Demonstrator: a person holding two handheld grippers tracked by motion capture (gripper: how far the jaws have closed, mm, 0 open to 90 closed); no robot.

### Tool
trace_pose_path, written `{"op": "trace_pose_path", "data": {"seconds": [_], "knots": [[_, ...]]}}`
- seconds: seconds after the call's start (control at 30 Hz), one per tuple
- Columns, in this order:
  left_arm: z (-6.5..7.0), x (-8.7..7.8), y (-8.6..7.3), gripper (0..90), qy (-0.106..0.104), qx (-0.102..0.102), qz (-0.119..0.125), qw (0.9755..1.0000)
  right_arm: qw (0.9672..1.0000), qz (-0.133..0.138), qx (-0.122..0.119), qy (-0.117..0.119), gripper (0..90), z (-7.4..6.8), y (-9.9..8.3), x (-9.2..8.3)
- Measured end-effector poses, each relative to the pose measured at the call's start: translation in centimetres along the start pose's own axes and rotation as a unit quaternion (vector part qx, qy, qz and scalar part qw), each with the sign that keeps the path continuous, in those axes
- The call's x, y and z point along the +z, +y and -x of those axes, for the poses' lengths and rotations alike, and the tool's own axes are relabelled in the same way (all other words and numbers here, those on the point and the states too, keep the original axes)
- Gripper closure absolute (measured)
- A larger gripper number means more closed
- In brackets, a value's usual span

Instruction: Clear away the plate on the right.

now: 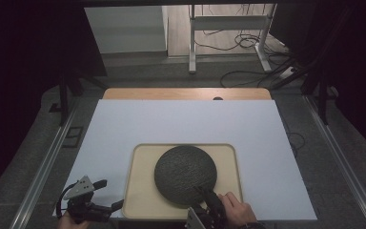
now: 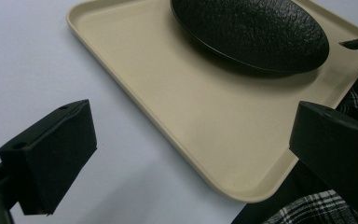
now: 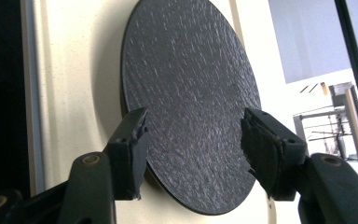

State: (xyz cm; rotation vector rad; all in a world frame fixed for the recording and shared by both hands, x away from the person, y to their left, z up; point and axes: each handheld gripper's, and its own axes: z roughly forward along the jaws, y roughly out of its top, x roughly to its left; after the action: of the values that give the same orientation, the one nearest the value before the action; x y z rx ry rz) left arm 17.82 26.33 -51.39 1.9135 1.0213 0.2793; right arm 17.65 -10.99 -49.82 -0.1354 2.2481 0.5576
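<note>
The dark, rough-textured round plate [image 1: 185, 174] lies upside down, domed side up, on the cream rectangular plastic tray [image 1: 143, 191], which sits on the white sheet covering the bench [image 1: 124, 124] near the person's edge. The work in hand looks like the end of placing that plate, or the start of a fresh grip on it.

To do this well, I judge the right tool [image 1: 210, 199] should clear the near rim cleanly. It should draw back along its own line rather than sideways, so a pad does not catch the rim and slide the plate across the tray. If a new grip is wanted, one jaw has to go under the rim, because the domed back gives the pads nothing to bite.

The right tool [image 3: 193, 144] stands about half open, its jaws straddling the near edge of the plate without pressing on it; it holds nothing. The right hand [image 1: 236, 210] comes in low from the near edge, the tool pointing forward over the rim.

The left tool [image 1: 91, 195] hovers over the sheet just beside the tray's near left corner, wide open and empty.
</note>
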Motion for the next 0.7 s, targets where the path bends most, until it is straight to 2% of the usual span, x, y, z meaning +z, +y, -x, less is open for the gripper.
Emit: {"op": "trace_pose_path", "data": {"seconds": [0.17, 0.27, 0.37, 0.53, 0.57, 0.6, 0.63, 0.7], "knots": [[0.0, 0.0, 0.0, 0.2, 0.000, 0.000, 0.000, 1.0000, 0.9998, -0.005, 0.017, -0.001, 37.8, 0.4, -0.3, 0.1], [0.0, 0.0, 0.0, 0.2, -0.001, 0.001, -0.001, 1.0000, 0.9991, -0.005, 0.039, 0.016, 35.1, 0.7, -0.9, 0.5], [0.0, 0.0, 0.0, 0.2, -0.001, 0.000, -0.001, 1.0000, 0.9988, -0.007, 0.047, 0.015, 33.4, 0.9, -1.1, 0.7], [0.0, 0.1, 0.0, 0.2, -0.002, 0.001, -0.002, 1.0000, 0.9956, -0.003, 0.090, 0.026, 29.3, 1.6, -1.7, 0.8], [0.0, 0.1, 0.0, 0.2, -0.002, 0.001, -0.003, 1.0000, 0.9956, -0.003, 0.090, 0.026, 29.3, 1.6, -1.7, 0.8], [0.0, 0.1, 0.0, 0.2, -0.002, 0.001, -0.003, 1.0000, 0.9946, 0.002, 0.098, 0.034, 28.9, 1.8, -1.8, 0.8], [0.0, 0.1, 0.0, 0.2, -0.003, 0.002, -0.003, 1.0000, 0.9918, 0.008, 0.122, 0.037, 27.4, 2.1, -2.1, 0.9], [0.0, 0.1, 0.0, 0.2, -0.003, 0.002, -0.003, 1.0000, 0.9909, 0.007, 0.128, 0.039, 26.7, 2.2, -2.2, 0.9]]}}
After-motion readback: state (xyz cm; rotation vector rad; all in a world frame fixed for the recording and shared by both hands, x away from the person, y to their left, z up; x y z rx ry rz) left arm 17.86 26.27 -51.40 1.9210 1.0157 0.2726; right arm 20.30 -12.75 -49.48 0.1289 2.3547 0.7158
